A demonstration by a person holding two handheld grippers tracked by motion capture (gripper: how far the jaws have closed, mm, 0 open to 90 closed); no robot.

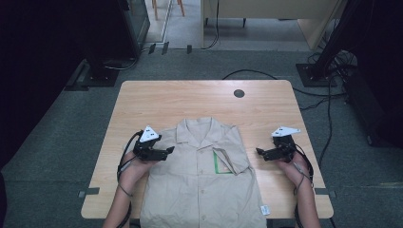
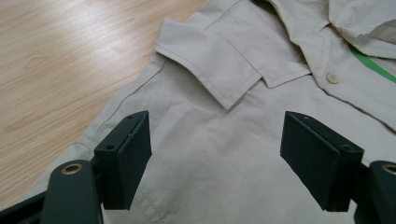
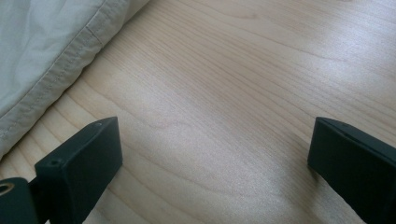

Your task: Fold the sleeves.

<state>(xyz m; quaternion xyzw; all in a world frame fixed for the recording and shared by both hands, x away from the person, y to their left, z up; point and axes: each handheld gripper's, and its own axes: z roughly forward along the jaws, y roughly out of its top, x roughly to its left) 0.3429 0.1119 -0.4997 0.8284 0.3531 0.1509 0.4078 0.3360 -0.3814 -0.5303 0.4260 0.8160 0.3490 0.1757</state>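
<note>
A beige short-sleeved shirt [image 1: 202, 185] lies face up on the wooden table [image 1: 190, 99], collar toward the far side and sleeves folded in. A green-edged patch [image 1: 221, 164] shows on its chest. My left gripper [image 1: 170, 150] is at the shirt's left shoulder. In the left gripper view its jaws stand wide open [image 2: 217, 158] over the fabric beside the collar [image 2: 210, 65], with nothing pinched. My right gripper [image 1: 259, 151] is just right of the shirt. It is open [image 3: 215, 158] over bare wood, and the shirt's hemmed edge [image 3: 42, 46] lies to its left.
A dark round hole [image 1: 239, 93] sits in the table near its far edge. A white tag [image 1: 264, 209] lies by the shirt's lower right corner. Black cables [image 1: 328, 95] and stand bases are on the grey floor around the table.
</note>
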